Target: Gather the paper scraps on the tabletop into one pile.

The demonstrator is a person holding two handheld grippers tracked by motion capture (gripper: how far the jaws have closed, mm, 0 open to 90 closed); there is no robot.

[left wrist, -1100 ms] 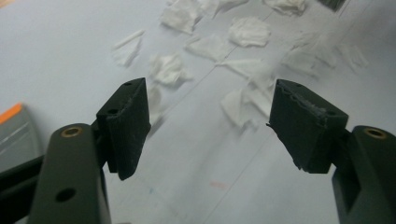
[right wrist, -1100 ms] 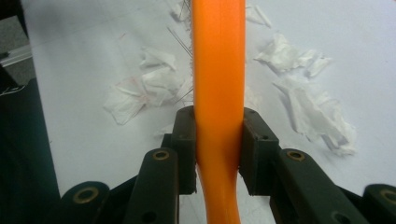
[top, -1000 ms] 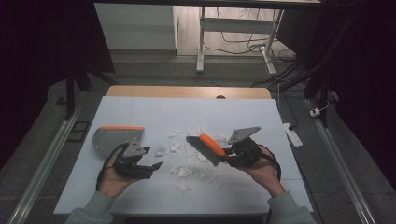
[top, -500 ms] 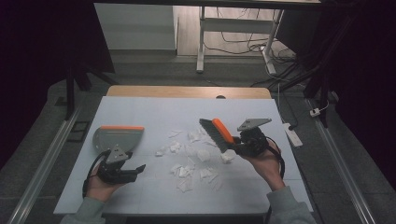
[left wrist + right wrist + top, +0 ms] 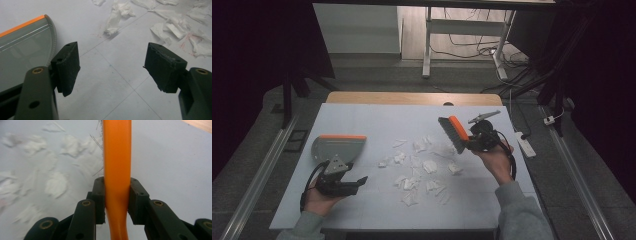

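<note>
Your right gripper [image 5: 469, 141] is clamped on the brush [image 5: 453, 132] at the scraps' [image 5: 419, 167] upper right, your left gripper [image 5: 354, 182], jaws apart, beside the dustpan [image 5: 337, 147] lower left.

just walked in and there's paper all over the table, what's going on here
A person is sweeping up. The right gripper is clamped on the orange handle of a dark-bristled hand brush, held above the scattered torn white paper scraps on the white table. The left gripper rests open and empty beside the grey orange-edged dustpan. No scraps are in the pan.
</note>
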